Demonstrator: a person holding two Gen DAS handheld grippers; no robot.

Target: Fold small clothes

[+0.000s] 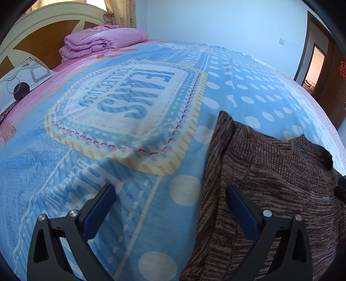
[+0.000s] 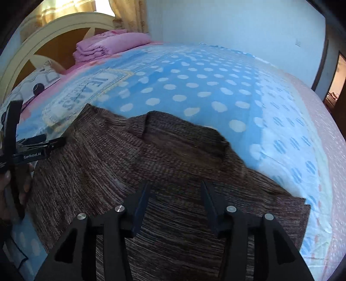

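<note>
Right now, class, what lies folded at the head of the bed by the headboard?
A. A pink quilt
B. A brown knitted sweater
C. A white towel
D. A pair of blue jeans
A: the pink quilt sits folded in a stack beside the headboard, while the brown knitted sweater lies spread further down the bed.
</note>
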